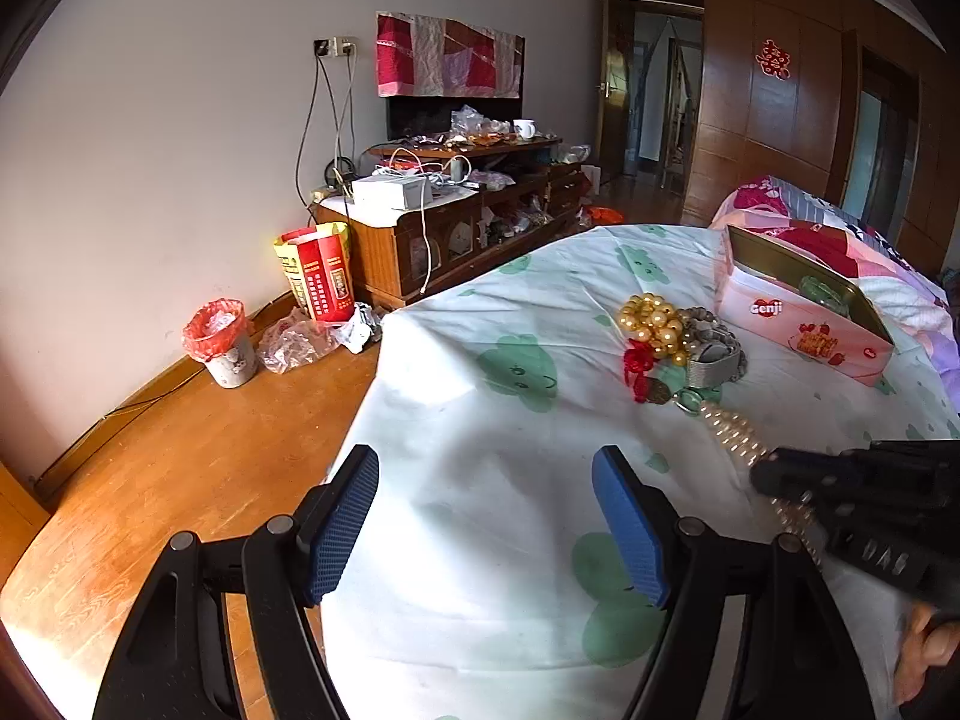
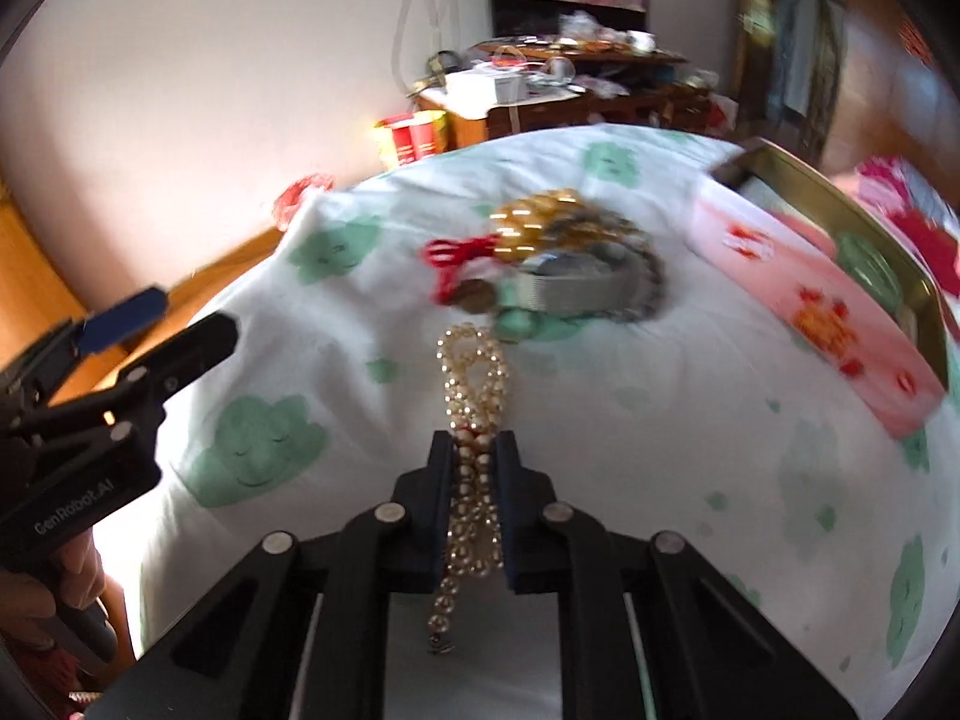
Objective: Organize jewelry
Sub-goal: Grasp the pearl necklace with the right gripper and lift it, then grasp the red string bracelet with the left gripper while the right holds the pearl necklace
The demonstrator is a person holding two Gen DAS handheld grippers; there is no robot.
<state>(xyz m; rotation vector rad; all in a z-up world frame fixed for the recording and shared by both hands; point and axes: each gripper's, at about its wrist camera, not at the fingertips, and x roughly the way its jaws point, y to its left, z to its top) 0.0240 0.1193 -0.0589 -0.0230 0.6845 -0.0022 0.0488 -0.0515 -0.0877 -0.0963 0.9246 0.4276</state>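
A pile of jewelry lies on the white bedsheet [image 1: 480,420]: gold beads [image 1: 654,324], a grey mesh band [image 1: 714,360] and a red knotted cord with a pendant [image 1: 645,375]. My right gripper [image 2: 477,447] is shut on a cream pearl necklace [image 2: 474,372], whose free end trails toward the pile [image 2: 570,264]. The necklace also shows in the left wrist view [image 1: 735,438], beside the right gripper [image 1: 780,474]. My left gripper [image 1: 486,504] is open and empty over the sheet, left of the necklace. An open pink tin box [image 1: 804,318] sits beyond the pile, with something green inside.
The bed edge [image 1: 372,396] drops to a wooden floor at the left. A red-lined bin [image 1: 222,342], bags and a cluttered wooden cabinet [image 1: 444,216] stand by the far wall. A floral quilt [image 1: 840,240] lies behind the tin.
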